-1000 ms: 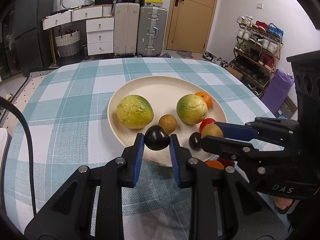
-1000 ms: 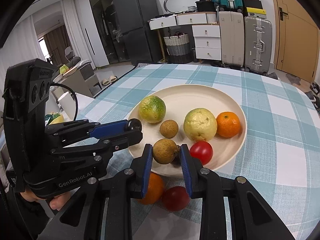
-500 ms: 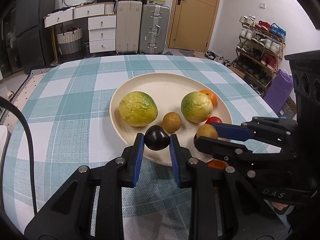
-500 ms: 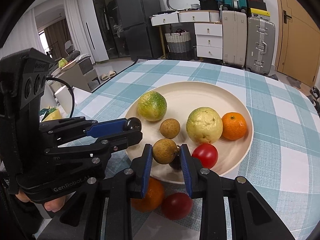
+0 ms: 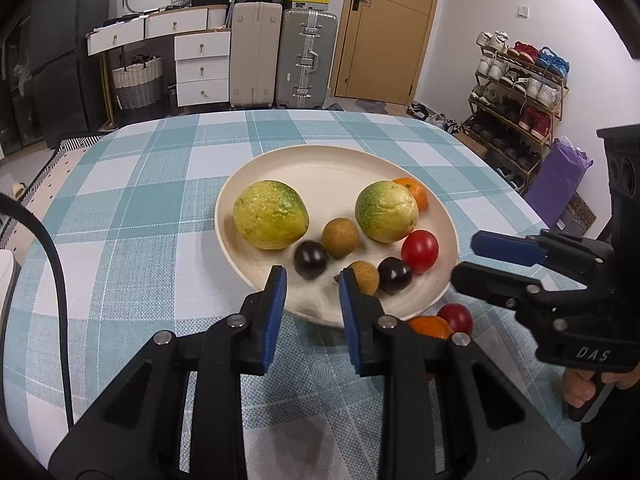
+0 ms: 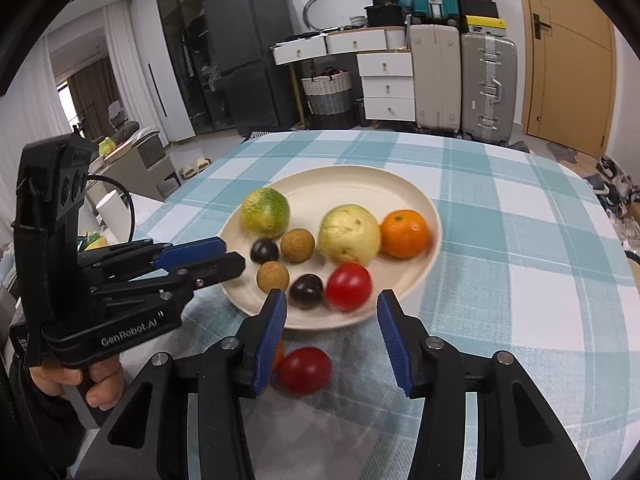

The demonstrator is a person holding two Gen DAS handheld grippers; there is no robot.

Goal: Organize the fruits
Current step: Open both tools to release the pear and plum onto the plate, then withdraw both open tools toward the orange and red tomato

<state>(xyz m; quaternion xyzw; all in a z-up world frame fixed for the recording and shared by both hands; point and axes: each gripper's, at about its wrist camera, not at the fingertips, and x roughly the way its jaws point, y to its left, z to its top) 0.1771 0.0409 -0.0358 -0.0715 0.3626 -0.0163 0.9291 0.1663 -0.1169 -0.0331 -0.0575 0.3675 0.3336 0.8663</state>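
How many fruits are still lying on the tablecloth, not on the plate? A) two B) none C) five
A: an orange fruit and a red fruit lie on the tablecloth just in front of the plate, near the open right gripper.

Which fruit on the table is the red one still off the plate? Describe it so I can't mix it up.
Start at the cream plate on the checked tablecloth. Just outside its near rim, between the right gripper's fingers, lies the red tomato, beside a mostly hidden orange. Unlike the red tomato on the plate, it sits directly on the cloth.
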